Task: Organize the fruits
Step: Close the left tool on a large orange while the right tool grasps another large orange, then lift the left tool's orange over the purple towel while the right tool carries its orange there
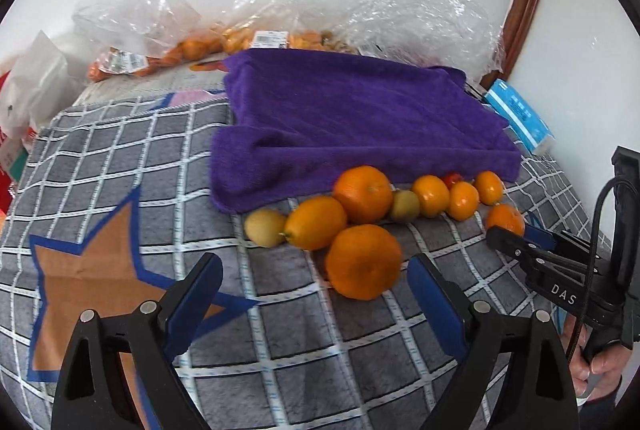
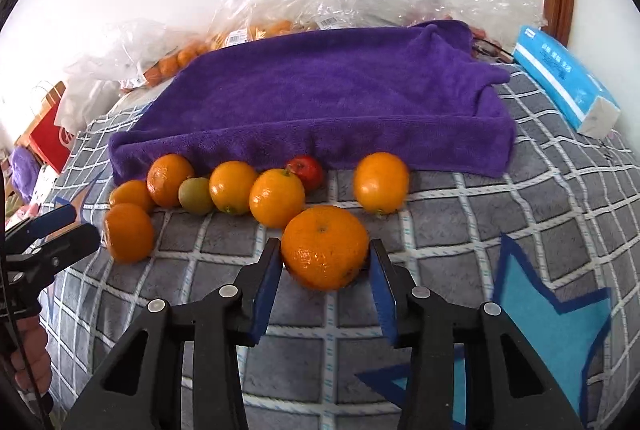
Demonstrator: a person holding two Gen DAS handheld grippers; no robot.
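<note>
Several oranges, two greenish fruits and a small red fruit (image 2: pixel 306 171) lie in a row on the checked cloth, along the near edge of a purple towel (image 2: pixel 340 98). My right gripper (image 2: pixel 325 262) is shut on a large mandarin (image 2: pixel 325 248) at the front of the row; it shows in the left wrist view (image 1: pixel 506 219) at the far right. My left gripper (image 1: pixel 316 280) is open and empty, with a big mandarin (image 1: pixel 363 261) just ahead between its fingertips, untouched. A pale yellow-green fruit (image 1: pixel 265 227) lies at the left end.
Clear plastic bags (image 1: pixel 280 14) with more oranges lie behind the towel against the wall. A blue tissue pack (image 2: pixel 564 82) lies at the right edge. White bags and a red box (image 2: pixel 50 138) stand to the left. The grey checked cloth (image 1: pixel 120 158) covers the surface.
</note>
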